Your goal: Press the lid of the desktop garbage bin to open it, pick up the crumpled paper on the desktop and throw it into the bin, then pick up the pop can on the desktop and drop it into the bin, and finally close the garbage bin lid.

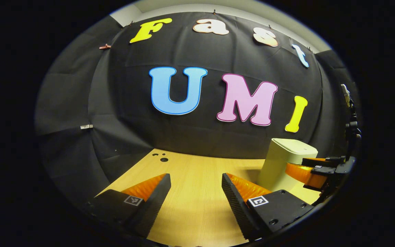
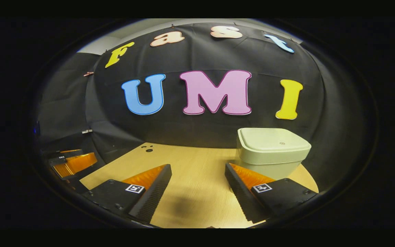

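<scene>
A pale cream desktop bin [image 2: 273, 151] stands on the wooden desk [image 2: 190, 171] with its lid down; in the left gripper view the bin [image 1: 286, 161] sits at the far right. My right gripper [image 2: 197, 192] is open above the desk, with the bin just beyond its right finger. My left gripper [image 1: 195, 195] is open too, nothing between its fingers. The right gripper [image 1: 321, 171] shows beside the bin in the left gripper view, and the left gripper [image 2: 70, 163] shows at the left edge of the right gripper view.
The desk has a few small round holes [image 1: 161, 157] near its far left corner. The black cloth wall [image 2: 201, 127] closes the desk off at the back. A stand with a clamp [image 1: 350, 120] rises at the right edge.
</scene>
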Available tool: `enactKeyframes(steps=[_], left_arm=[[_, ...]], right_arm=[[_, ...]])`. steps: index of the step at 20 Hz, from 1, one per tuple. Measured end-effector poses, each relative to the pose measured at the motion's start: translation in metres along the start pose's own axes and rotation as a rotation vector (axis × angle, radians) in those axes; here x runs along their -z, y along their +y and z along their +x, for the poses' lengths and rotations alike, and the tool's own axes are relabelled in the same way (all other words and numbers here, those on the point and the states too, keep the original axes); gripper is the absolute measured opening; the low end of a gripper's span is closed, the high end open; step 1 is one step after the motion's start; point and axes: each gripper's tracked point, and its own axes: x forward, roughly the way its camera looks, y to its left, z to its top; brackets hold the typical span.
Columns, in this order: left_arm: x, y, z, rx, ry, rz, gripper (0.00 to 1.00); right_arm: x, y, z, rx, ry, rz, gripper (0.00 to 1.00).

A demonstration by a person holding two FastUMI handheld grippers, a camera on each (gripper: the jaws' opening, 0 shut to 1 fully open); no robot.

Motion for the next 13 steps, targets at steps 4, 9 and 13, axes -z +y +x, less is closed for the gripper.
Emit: enactKeyframes(steps=[4,9,13], left_arm=[[0.012,0.006,-0.003,-0.020,0.023,-0.009,0.96],[0.025,0.012,-0.010,-0.046,0.053,-0.070,0.96],[0.027,0.010,-0.014,-0.047,0.053,-0.051,0.96]], right_arm=[[0.013,0.002,0.003,-0.004,0.029,0.004,0.98],[0.027,0.004,-0.001,-0.004,0.057,0.010,0.98],[0.037,0.003,-0.005,-0.001,0.072,0.016,0.98]])
